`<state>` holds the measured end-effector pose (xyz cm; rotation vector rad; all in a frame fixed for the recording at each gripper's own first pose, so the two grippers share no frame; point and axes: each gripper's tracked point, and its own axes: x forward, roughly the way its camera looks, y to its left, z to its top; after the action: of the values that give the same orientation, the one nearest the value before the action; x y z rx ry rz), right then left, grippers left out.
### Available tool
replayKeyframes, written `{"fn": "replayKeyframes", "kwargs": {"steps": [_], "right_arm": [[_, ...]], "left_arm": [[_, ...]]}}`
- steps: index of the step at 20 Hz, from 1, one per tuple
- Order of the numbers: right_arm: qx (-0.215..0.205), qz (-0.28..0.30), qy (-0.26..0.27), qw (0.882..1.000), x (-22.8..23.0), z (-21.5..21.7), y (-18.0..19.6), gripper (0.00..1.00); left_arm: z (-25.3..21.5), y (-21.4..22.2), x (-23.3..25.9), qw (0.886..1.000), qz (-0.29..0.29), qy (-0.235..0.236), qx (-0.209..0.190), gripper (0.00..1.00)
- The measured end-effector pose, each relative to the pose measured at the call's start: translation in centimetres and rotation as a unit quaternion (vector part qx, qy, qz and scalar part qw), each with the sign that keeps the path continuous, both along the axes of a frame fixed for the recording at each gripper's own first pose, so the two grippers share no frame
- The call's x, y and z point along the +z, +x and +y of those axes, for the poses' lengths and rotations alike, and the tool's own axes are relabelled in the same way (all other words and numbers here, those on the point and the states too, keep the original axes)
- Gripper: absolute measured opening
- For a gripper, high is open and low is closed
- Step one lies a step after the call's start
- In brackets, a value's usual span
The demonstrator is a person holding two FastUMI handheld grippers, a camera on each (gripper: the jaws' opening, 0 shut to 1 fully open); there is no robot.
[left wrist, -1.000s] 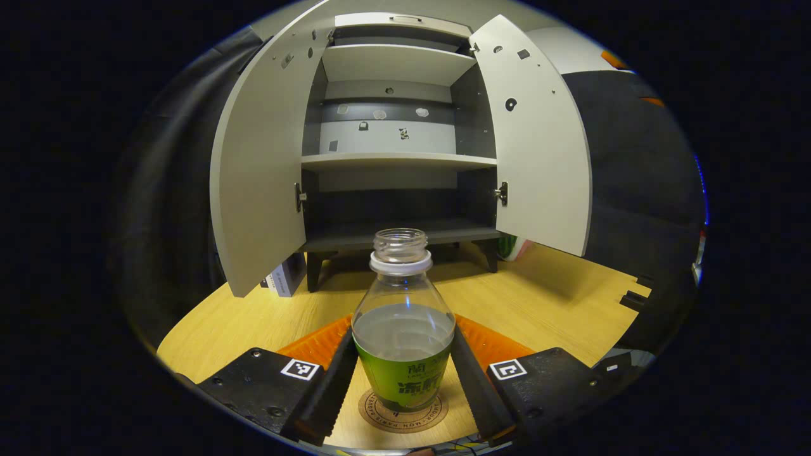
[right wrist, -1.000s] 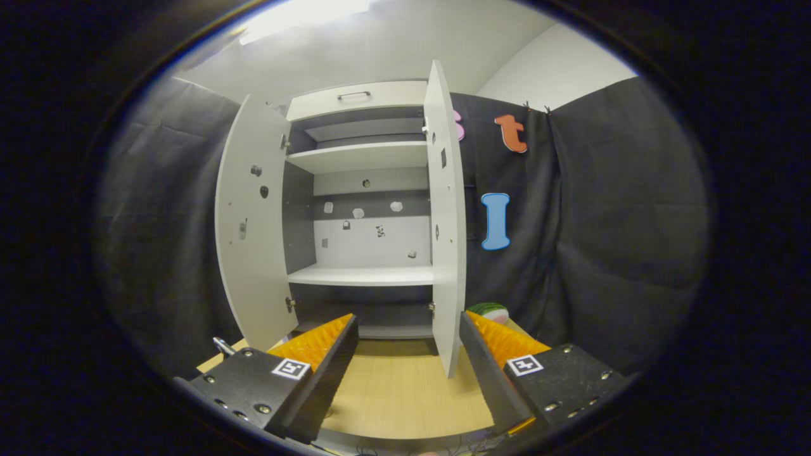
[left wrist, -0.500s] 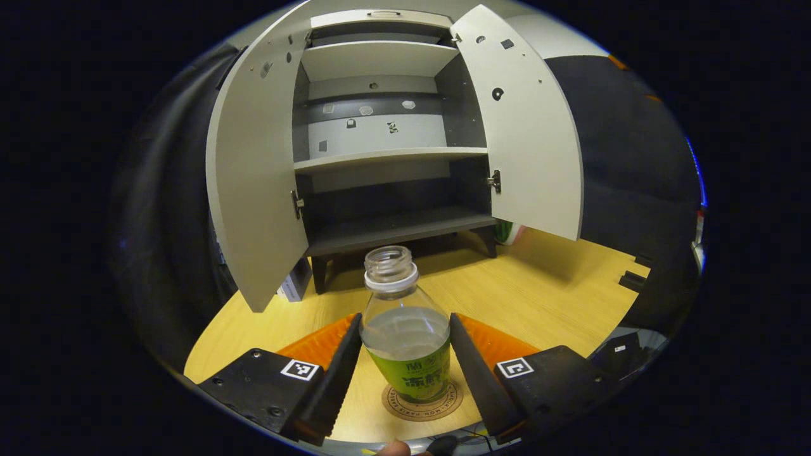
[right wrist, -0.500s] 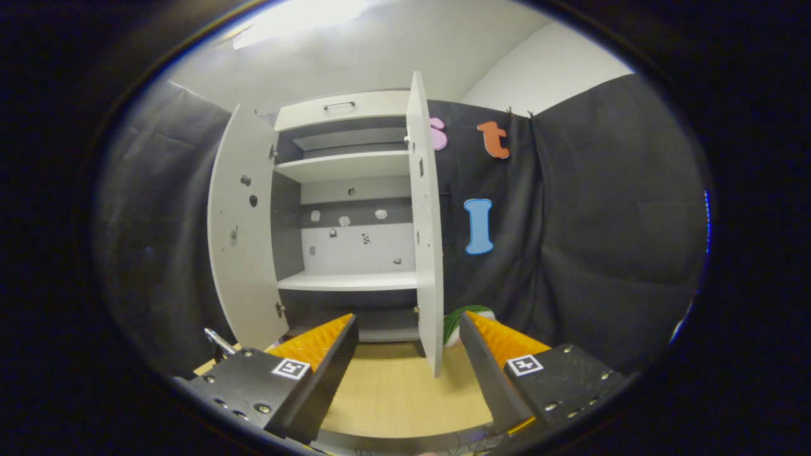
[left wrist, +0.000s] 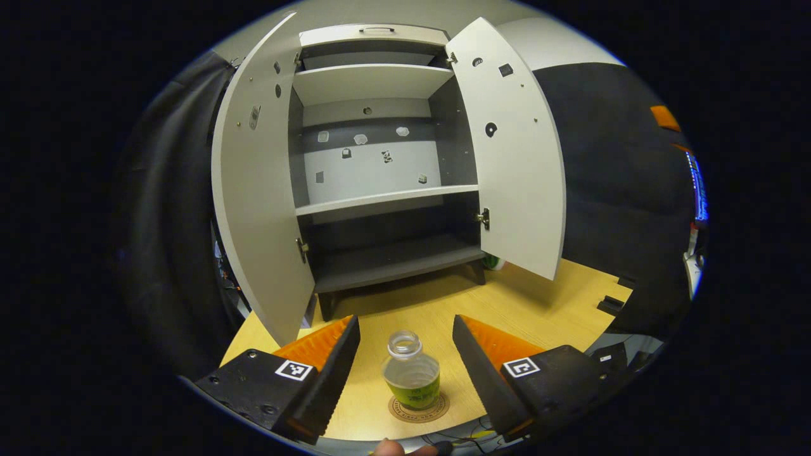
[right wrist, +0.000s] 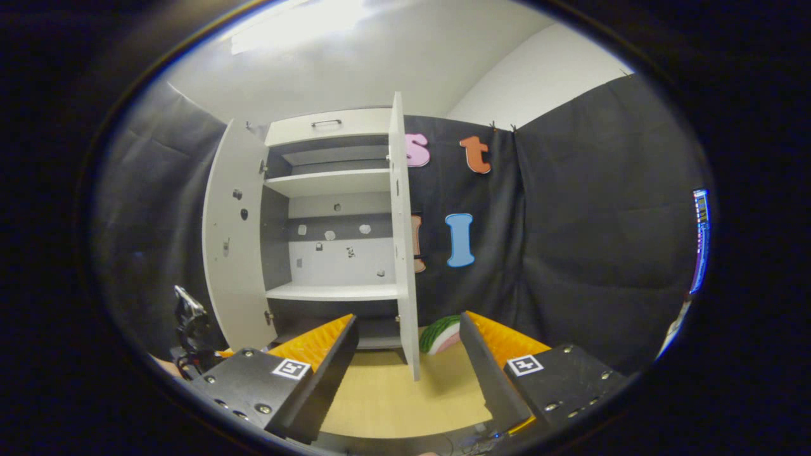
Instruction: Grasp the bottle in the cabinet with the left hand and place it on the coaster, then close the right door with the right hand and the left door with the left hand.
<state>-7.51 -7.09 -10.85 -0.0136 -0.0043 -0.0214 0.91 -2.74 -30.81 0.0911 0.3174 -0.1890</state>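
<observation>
- The clear plastic bottle with a green label (left wrist: 411, 380) stands upright and uncapped on the round brown coaster (left wrist: 419, 409) on the pale wooden tabletop (left wrist: 538, 304).
- The left gripper (left wrist: 405, 354) has its jaws wide apart, holding nothing, on either side of the bottle without touching it.
- The right gripper (right wrist: 408, 351) has its jaws open and empty, near the right door (right wrist: 403, 240) of the grey cabinet (left wrist: 374, 177); the left door (left wrist: 256, 190) also stands open.

The right claw (right wrist: 405, 361) sits at the bottom of the frame, its two fingers (right wrist: 326, 354) set wide apart with nothing between them. Beyond them lies the wooden tabletop (right wrist: 386, 399). The cabinet (right wrist: 329, 228) stands left of centre with both doors open. The right door (right wrist: 403, 240) presents nearly edge-on at centre frame; the left door (right wrist: 231, 240) swings out to the left. The shelves (right wrist: 332, 291) carry no visible items. A green-and-pink object (right wrist: 440, 334) rests on the tabletop just right of the right door's lower edge.
</observation>
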Motion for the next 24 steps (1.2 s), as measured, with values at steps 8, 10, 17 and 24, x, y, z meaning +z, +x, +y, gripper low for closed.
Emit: {"fn": "replayKeyframes", "kwargs": {"steps": [8, 10, 17, 24], "right_arm": [[-0.041, 0.008, -0.007, 0.999, 0.9, -5.3, 4.2, 0.97], [-0.046, 0.003, -0.019, 0.999, 2.1, -6.9, 6.3, 0.97], [-0.055, -0.012, -0.043, 0.997, 6.5, -12.9, 16.2, 0.94], [-0.089, -0.001, -0.048, 0.995, 8.4, -13.5, 25.6, 0.94]], "left_arm": [[-0.1, 2.9, 14.5, 0.996, -0.053, -0.050, -0.050, 0.95], [0.8, 3.7, 18.0, 0.995, -0.075, -0.052, -0.045, 0.95], [5.1, 3.9, 25.5, 0.992, -0.100, -0.069, -0.025, 0.97], [12.7, 1.6, 25.5, 0.994, -0.102, -0.033, 0.015, 0.97]]}}
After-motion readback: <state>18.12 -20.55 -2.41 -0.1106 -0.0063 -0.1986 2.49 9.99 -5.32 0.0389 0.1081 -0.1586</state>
